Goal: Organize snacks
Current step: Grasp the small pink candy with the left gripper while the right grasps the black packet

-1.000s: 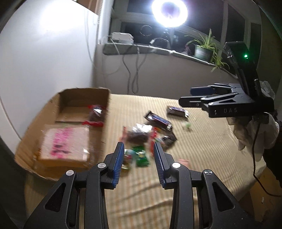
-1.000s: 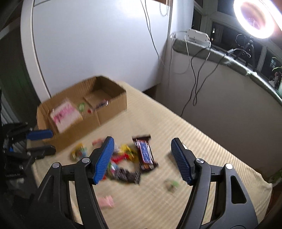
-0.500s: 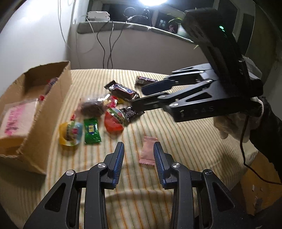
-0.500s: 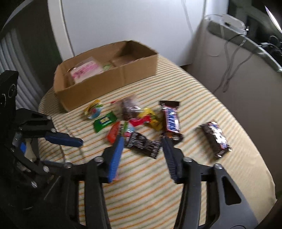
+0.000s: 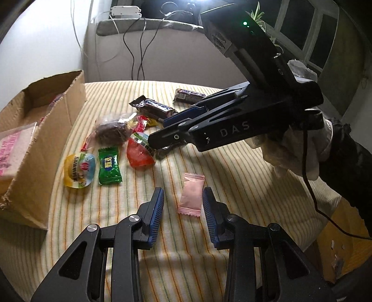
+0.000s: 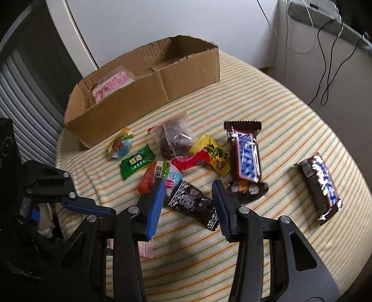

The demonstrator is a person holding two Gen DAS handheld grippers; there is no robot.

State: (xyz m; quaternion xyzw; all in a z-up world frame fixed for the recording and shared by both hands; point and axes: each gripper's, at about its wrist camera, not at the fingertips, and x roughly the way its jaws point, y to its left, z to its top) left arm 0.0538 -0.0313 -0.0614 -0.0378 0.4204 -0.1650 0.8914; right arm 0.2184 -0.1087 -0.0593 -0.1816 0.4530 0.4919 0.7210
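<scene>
My left gripper [image 5: 183, 197] is open, its fingers on either side of a pink candy wrapper [image 5: 191, 194] lying on the striped cloth. My right gripper [image 6: 188, 189] is open, straddling a black snack packet [image 6: 193, 201]; it also shows in the left wrist view [image 5: 160, 137] over the snack pile. Loose snacks lie between: a green candy [image 5: 108, 165], a jelly cup [image 5: 78, 170], a red jelly cup [image 5: 139, 153], a brown bagged snack [image 6: 174, 138], and two Snickers bars [image 6: 246, 158] [image 6: 322, 185]. A cardboard box [image 6: 162, 83] holds a pink packet [image 6: 111, 84].
The striped table [image 6: 267, 104] is round, with its edge close at the front and right. A white wall and hanging cables [image 5: 137, 53] stand behind it. A window sill with a plant [image 5: 260, 14] is at the back.
Both grippers came down toward the snacks. The left one moved forward until the pink candy lay between its fingers. The right one closed in over the black packet.
</scene>
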